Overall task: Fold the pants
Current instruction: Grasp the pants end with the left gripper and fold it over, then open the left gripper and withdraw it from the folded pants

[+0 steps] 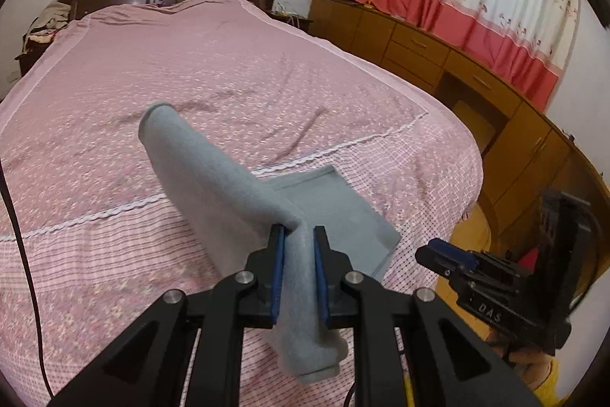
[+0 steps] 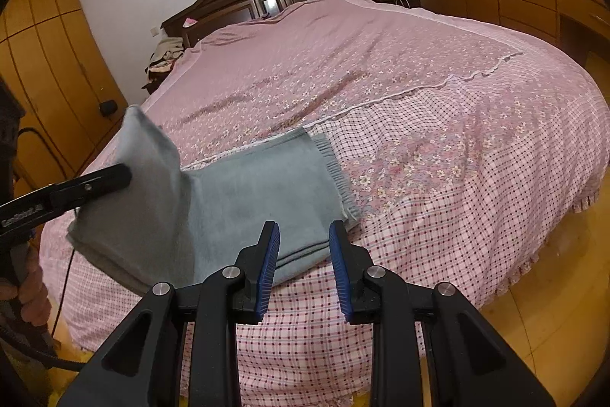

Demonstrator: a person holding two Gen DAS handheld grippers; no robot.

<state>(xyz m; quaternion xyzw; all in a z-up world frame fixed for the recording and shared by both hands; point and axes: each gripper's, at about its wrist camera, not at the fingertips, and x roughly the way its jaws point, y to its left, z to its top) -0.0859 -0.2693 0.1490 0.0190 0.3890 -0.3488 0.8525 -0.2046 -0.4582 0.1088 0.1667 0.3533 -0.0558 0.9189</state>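
Left tongs [image 1: 298, 235] sit nearest my lens, blue pads closed down on a bunched ridge of the grey pants [image 1: 213, 178]; cloth hangs out below the pads and rises ahead in a tube-like fold. From the right wrist view the same tongs come in from the left edge [image 2: 127, 174], lifting one end of the pants [image 2: 259, 189] clear of the bed [image 2: 476, 147].

Right tongs [image 2: 304, 246] stand parted with nothing between the pads, hovering just above the near hem of the flat part. In the left view they show at the right [image 1: 431, 248], off the bed's near right corner; from that angle I cannot read their gap.

Progress, as I judge it: layered edges show at the near hem, so the legs look already laid one on the other. The lengthwise fold is under way, with one end raised and not yet laid down. Left to do: carry the lifted end across, lay it, smooth, perhaps one more fold.

Edges and room: the pants lie near the foot edge of the bed, toward its near side, partly over the white lace seam [image 2: 400, 94]. Far side has a wide spread of bare coverlet, so plenty of room forward. Near side is tight; hem lies close to the drop-off. Wooden cabinets [image 1: 438, 52] stand well apart to the right.
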